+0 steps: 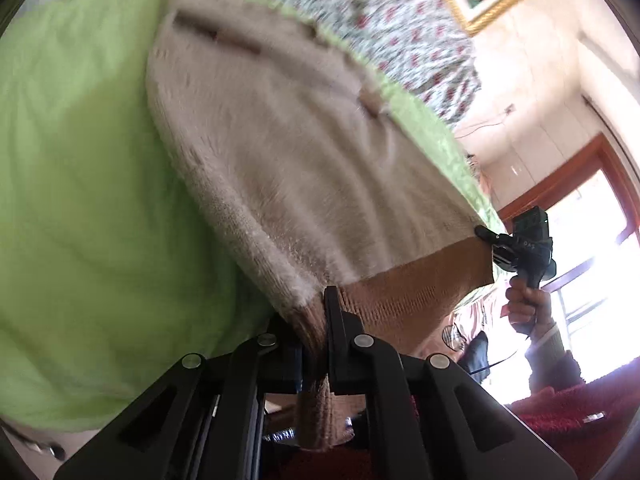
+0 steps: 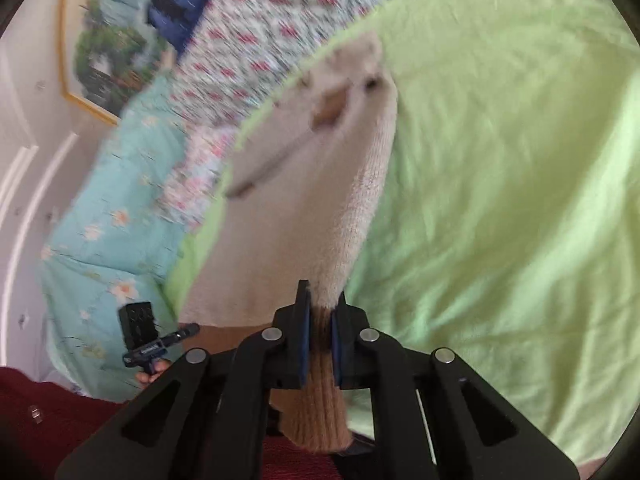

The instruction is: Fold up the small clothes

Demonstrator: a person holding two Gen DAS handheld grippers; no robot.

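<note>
While both tilt downward, the left tool (image 1: 320, 312) and right tool (image 2: 320, 320) each pinch the tan ribbed hem of the beige knit sweater (image 1: 280, 152), which stretches away across the green bedsheet (image 1: 80, 160), beside a floral quilt (image 2: 260, 20).

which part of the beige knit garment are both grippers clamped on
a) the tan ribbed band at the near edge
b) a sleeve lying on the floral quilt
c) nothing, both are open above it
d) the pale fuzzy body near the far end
a: the left gripper and the right gripper are each shut on the tan ribbed band of the beige knit garment, which lies on the green sheet.
</note>
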